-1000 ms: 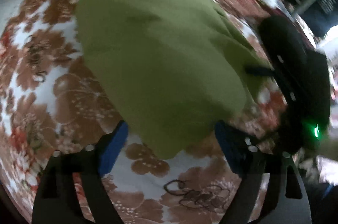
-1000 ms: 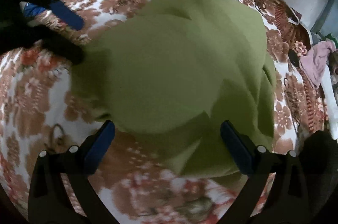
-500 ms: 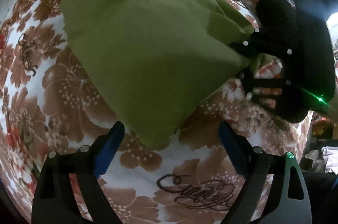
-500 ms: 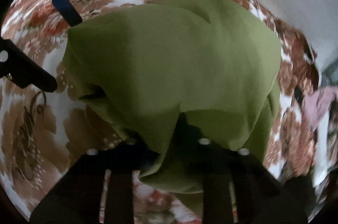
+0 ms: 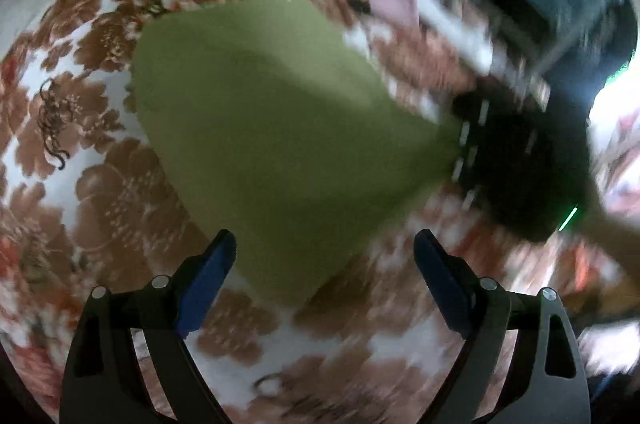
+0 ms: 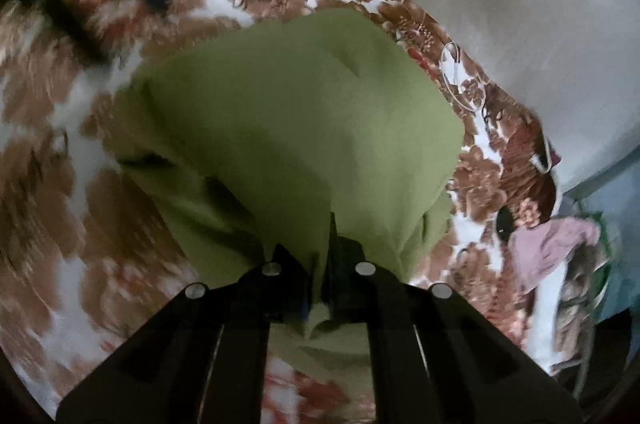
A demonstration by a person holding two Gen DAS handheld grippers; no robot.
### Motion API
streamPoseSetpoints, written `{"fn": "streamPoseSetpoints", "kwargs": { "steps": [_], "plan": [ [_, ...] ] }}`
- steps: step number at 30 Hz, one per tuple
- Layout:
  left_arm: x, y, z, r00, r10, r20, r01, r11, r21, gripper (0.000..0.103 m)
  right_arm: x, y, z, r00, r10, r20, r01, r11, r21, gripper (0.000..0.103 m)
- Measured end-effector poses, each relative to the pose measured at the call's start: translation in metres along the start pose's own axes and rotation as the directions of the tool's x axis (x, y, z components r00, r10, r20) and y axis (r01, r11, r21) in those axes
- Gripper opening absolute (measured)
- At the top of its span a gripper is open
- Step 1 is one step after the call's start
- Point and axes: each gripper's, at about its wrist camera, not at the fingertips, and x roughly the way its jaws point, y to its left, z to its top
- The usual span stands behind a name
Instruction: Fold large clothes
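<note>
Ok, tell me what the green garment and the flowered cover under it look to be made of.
The plain olive-green garment looks like soft matte woven or knit cloth, likely cotton: it drapes in loose folds where the right tool pinches it. The brown-and-white floral bed cover looks like printed fabric, dull, no sheen; motion blur hides the weave.

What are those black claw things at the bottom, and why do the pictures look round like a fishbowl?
Those claws are grabbers that a person holds, one in each hand. Each has a small camera with a very wide lens, which bends the picture round.

One picture looks out from the left gripper. Its two blue-tipped fingers are spread apart and hold nothing.

The other looks out from the right gripper. It is pinched shut on an edge of the green cloth.

The cloth lies on a flowery bedsheet, brown, red and white. A pink cloth sits off to the side. Some parts are blurry.
</note>
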Motion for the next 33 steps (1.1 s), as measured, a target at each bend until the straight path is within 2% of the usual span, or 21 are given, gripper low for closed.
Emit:
{"fn": "streamPoseSetpoints", "kwargs": {
  "steps": [2,4,6,8,10,12,18,23,28,29,31,32,33],
  "plan": [
    [0.004,0.002,0.012,1.000,0.009,0.019,-0.008,1.000,-0.028,0.089,0.013,0.000,-0.014,1.000,0.016,-0.022,-0.016,1.000,0.001,0.006],
    [0.021,-0.004,0.022,0.996,0.089,0.002,-0.089,0.996,0.021,0.089,0.031,0.005,-0.031,0.998,0.034,-0.045,-0.034,0.999,0.001,0.006],
    [0.046,-0.013,0.029,0.989,0.138,-0.046,-0.134,0.987,0.088,0.089,0.041,0.008,-0.041,0.997,0.053,-0.054,-0.051,0.998,0.028,0.007],
    [0.062,-0.014,0.029,0.986,0.143,-0.091,-0.132,0.984,0.116,0.087,0.045,0.010,-0.045,0.996,0.069,-0.051,-0.066,0.996,0.059,0.007],
    [0.087,-0.017,0.026,0.972,0.170,-0.163,-0.143,0.976,0.163,0.086,0.046,0.012,-0.047,0.996,0.075,-0.046,-0.071,0.994,0.079,0.008],
    [0.102,-0.018,0.020,0.959,0.208,-0.193,-0.168,0.964,0.206,0.087,0.048,0.014,-0.048,0.995,0.086,-0.048,-0.081,0.992,0.096,0.009],
    [0.138,0.007,0.011,0.941,0.192,-0.279,-0.154,0.976,0.151,0.090,0.054,0.021,-0.053,0.993,0.102,-0.054,-0.097,0.991,0.091,0.014],
    [0.157,0.005,0.005,0.932,0.222,-0.285,-0.175,0.967,0.184,0.094,0.058,0.024,-0.059,0.992,0.113,-0.059,-0.107,0.989,0.099,0.015],
    [0.160,0.006,0.003,0.936,0.225,-0.272,-0.173,0.964,0.202,0.095,0.060,0.025,-0.060,0.992,0.109,-0.071,-0.101,0.989,0.103,0.016],
    [0.158,0.005,0.004,0.936,0.225,-0.271,-0.173,0.963,0.205,0.095,0.059,0.024,-0.059,0.992,0.107,-0.072,-0.099,0.990,0.103,0.021],
    [0.146,0.002,0.008,0.941,0.215,-0.261,-0.164,0.965,0.204,0.096,0.054,0.023,-0.056,0.993,0.092,-0.075,-0.084,0.991,0.103,0.040],
    [0.135,0.001,0.011,0.947,0.202,-0.248,-0.157,0.969,0.191,0.096,0.048,0.020,-0.055,0.993,0.095,-0.069,-0.087,0.990,0.113,0.065],
    [0.125,0.001,0.013,0.953,0.188,-0.236,-0.149,0.973,0.176,0.097,0.040,0.017,-0.053,0.992,0.118,-0.055,-0.109,0.984,0.140,0.081]
  ]
}}
